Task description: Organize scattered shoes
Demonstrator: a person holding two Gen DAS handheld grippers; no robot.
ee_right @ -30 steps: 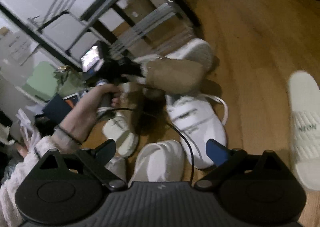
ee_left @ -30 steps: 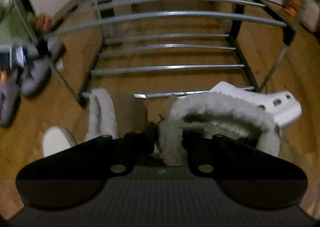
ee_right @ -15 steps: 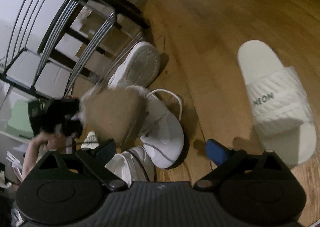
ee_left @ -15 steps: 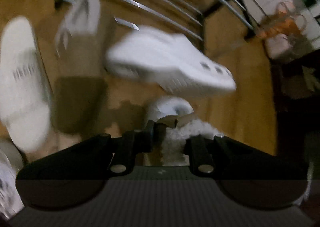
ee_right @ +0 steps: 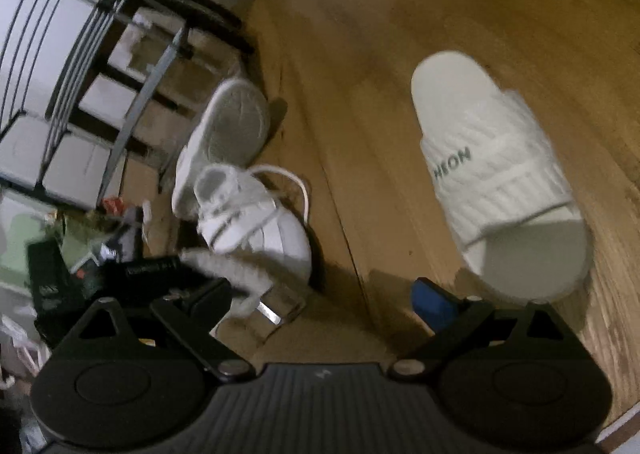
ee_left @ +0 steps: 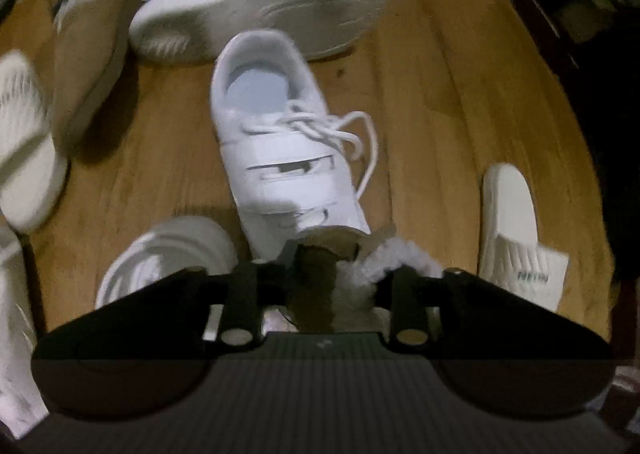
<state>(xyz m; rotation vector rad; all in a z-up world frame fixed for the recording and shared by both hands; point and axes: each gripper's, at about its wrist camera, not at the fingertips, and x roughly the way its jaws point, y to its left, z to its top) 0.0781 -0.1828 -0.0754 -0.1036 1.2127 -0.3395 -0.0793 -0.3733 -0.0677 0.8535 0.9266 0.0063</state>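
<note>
The fleece-lined tan slipper (ee_left: 352, 270) was seen between the fingers of the left gripper (ee_left: 324, 282), whose jaws had just been opening (grip loosened, pads apart). The right gripper (ee_right: 320, 294) was held wide open, nothing between. A white sneaker (ee_left: 284, 145) and white slide (ee_right: 492, 173) were scattered on the wooden floor (ee_right: 400, 33), a metal rack (ee_right: 80, 65) behind.

You have two grippers in play, the left gripper (ee_left: 326, 286) and the right gripper (ee_right: 320, 300). One fur-lined tan slipper (ee_left: 360, 274) sits between the left jaws, and a second tan slipper (ee_left: 86, 53) lies on the floor at the left. You can count one white lace-up sneaker (ee_left: 288, 157), one white clog (ee_left: 260, 5) on its side, and two white ribbed slides (ee_left: 516, 238) (ee_left: 24, 141). One metal shoe rack (ee_right: 80, 73) stands behind.
</note>
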